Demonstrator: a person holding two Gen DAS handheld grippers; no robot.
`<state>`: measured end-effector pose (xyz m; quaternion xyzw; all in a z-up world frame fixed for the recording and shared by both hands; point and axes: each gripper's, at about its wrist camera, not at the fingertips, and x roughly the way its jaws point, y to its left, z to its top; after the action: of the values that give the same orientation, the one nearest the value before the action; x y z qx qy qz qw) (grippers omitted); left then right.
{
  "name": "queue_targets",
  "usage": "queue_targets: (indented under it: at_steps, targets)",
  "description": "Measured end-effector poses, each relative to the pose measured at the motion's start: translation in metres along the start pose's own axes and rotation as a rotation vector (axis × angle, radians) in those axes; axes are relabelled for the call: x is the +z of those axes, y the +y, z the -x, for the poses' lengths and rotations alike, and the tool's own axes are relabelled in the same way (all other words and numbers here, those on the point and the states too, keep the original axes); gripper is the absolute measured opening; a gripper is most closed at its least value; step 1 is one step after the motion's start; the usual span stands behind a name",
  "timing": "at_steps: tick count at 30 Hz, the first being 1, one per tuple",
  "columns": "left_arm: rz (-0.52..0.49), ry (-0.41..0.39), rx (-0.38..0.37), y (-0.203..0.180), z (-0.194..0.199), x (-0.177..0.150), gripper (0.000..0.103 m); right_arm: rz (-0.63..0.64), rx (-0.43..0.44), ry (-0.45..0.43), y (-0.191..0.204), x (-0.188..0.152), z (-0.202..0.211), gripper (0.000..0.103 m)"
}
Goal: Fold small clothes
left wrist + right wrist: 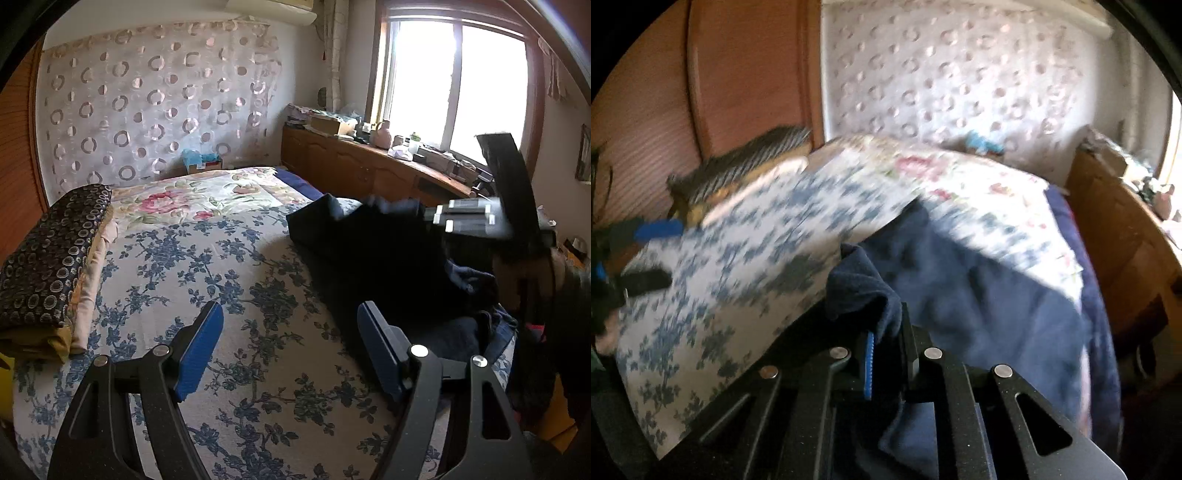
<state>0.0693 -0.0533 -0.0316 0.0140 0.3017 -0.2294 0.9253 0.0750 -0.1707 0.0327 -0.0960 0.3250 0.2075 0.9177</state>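
Observation:
A dark navy garment [373, 251] hangs lifted above the right side of the bed, held up by my right gripper [461, 218], which shows blurred in the left wrist view. In the right wrist view my right gripper [882, 332] is shut on a bunched edge of the navy garment [979, 295], which drapes down over the bed. My left gripper [290, 325] is open and empty, low over the flowered bedspread [207, 266], left of the garment. More dark blue cloth [469, 332] lies at the bed's right edge.
A folded dark blanket with ring pattern [48, 254] lies on the bed's left side. A wooden cabinet [354, 166] with clutter runs under the window [454, 85]. A wooden wardrobe [701, 81] stands left. A blue box [201, 160] sits by the curtained wall.

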Motion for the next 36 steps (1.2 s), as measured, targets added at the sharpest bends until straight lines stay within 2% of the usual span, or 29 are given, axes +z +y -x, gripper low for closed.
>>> queue_targets:
  at_steps: [6,11,17,19,24,29,32,36]
  targets:
    - [-0.009,0.01,-0.011,-0.006,-0.004,-0.002,0.076,-0.046,-0.121,-0.048,-0.052,0.023,0.019,0.009]
    - [-0.016,0.021,-0.02,-0.012,-0.007,-0.004,0.076,-0.075,-0.207,-0.014,-0.086,0.03,0.006,0.008]
    - [-0.023,0.037,-0.026,-0.016,-0.01,-0.007,0.076,-0.152,-0.233,0.079,-0.109,0.022,-0.032,0.008]
    - [-0.024,0.042,-0.027,-0.017,-0.011,-0.007,0.076,-0.187,-0.252,0.083,-0.115,0.02,-0.036,0.008]
    - [-0.028,0.052,-0.034,-0.022,-0.014,-0.008,0.076,-0.274,-0.37,0.065,-0.133,0.026,-0.035,0.012]
    - [-0.039,0.061,-0.051,-0.029,-0.017,-0.01,0.076,-0.278,-0.362,0.046,-0.124,0.03,-0.032,0.012]
    - [-0.051,0.066,-0.063,-0.036,-0.019,-0.01,0.076,-0.286,-0.318,0.045,-0.124,0.018,-0.025,0.012]
    - [-0.066,0.075,-0.084,-0.045,-0.022,-0.012,0.076,-0.26,-0.278,0.039,-0.105,-0.006,0.001,0.029]
